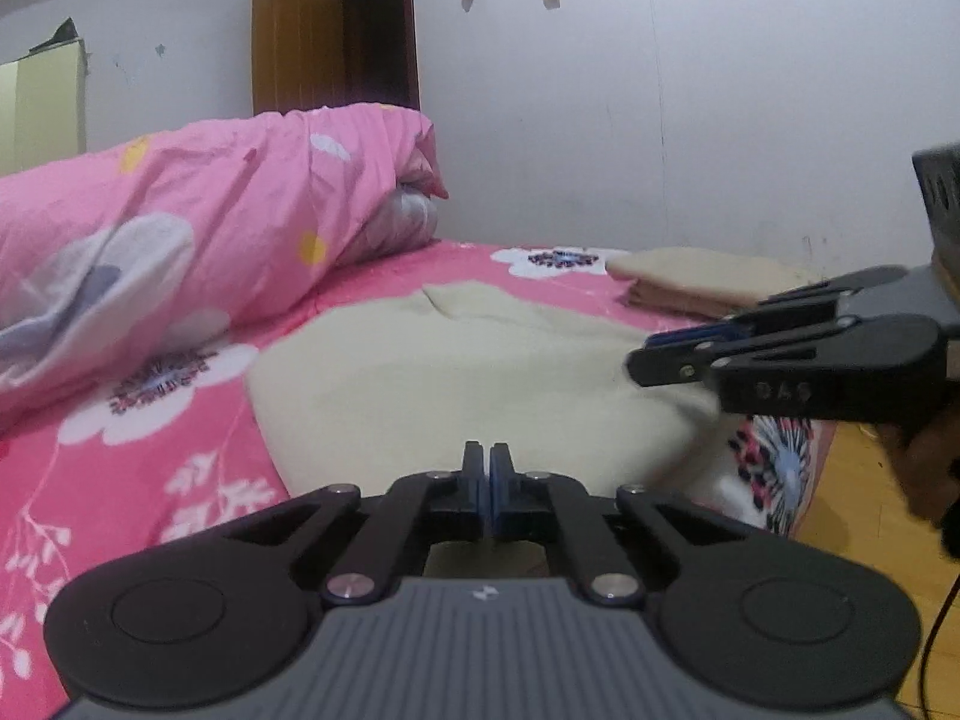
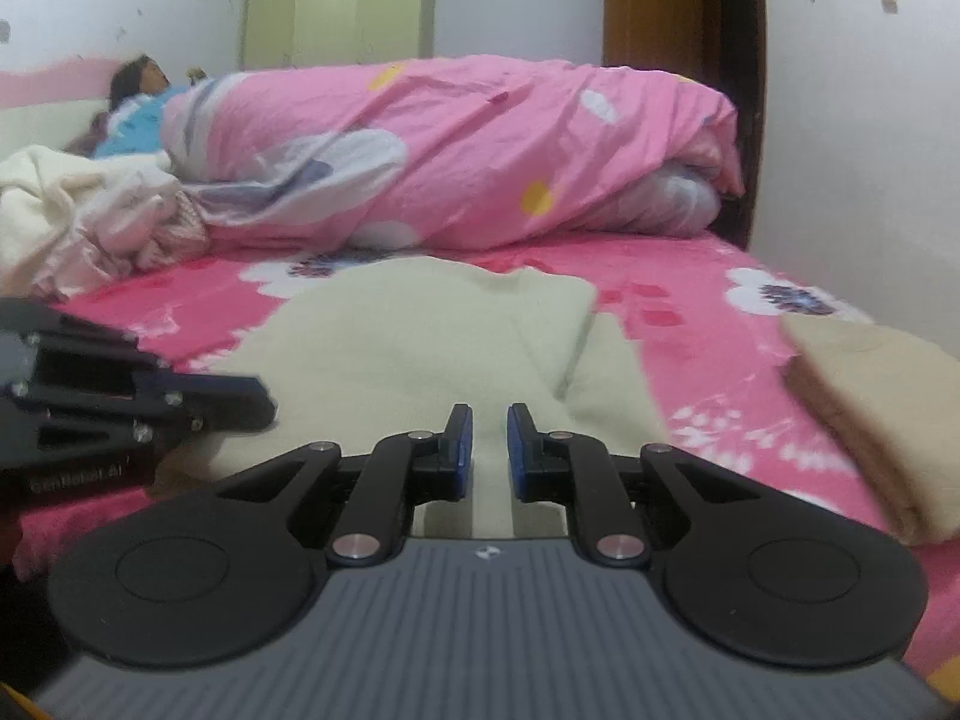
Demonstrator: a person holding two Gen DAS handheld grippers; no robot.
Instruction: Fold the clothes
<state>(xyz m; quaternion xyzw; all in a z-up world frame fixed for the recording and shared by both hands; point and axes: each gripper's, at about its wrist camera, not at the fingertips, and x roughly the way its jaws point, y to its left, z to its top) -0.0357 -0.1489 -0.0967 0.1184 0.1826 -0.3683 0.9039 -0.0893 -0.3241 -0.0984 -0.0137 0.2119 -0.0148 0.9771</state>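
Observation:
A cream garment (image 1: 480,360) lies spread flat on the pink flowered bed sheet (image 1: 150,480). In the left wrist view my left gripper (image 1: 486,450) hovers low at the garment's near edge, its blue pads pressed together, with no cloth visibly pinched. My right gripper (image 1: 642,360) reaches in from the right over the garment's right side. In the right wrist view the same garment (image 2: 420,330) fills the middle. My right gripper (image 2: 489,414) stands slightly open above it, cloth showing through the gap. My left gripper (image 2: 264,405) enters from the left.
A folded beige stack (image 2: 870,390) sits on the bed's right side. A rolled pink duvet (image 2: 480,150) lies across the back, with a heap of pale clothes (image 2: 78,210) and a small figure in blue (image 2: 144,96) at the far left. Wooden floor (image 1: 870,510) lies beyond the bed edge.

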